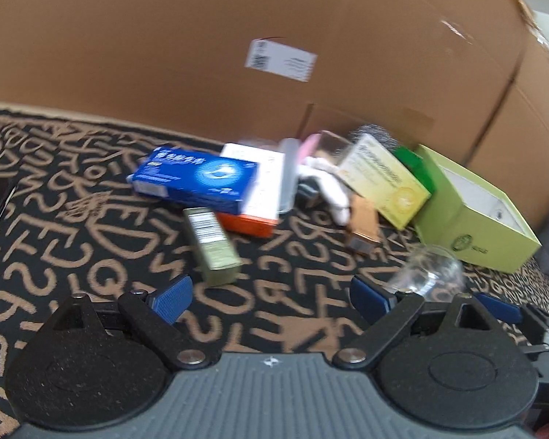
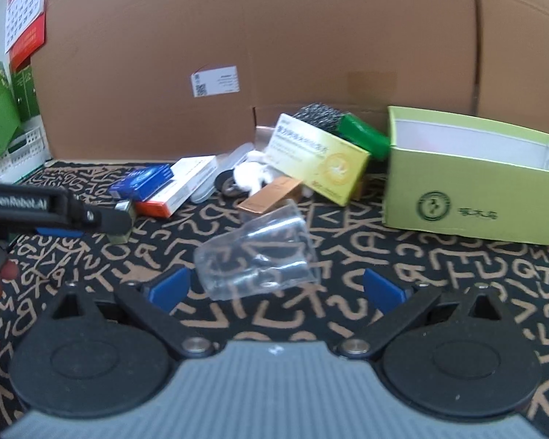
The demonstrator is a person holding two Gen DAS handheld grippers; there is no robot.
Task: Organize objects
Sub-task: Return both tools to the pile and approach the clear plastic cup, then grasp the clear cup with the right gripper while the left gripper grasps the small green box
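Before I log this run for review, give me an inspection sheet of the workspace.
Surface: black mat with tan letters.
Job's things: clear cup on its side; green box open, looks empty.
Clutter: blue box atop white-orange box; olive box, yellow box, copper box.
Grippers: left gripper open; right gripper open near the cup.
Cables: nothing seen.
Surroundings: cardboard wall, calendar.

Two matching handheld grippers, black and grey with blue pads

We saw on the left gripper (image 1: 271,296) and right gripper (image 2: 276,289) black round discs, black linkage arms with silver screws, a ribbed grey body, and blue ridged fingertips (image 1: 172,298); the left's side read "GenRobot.AI".
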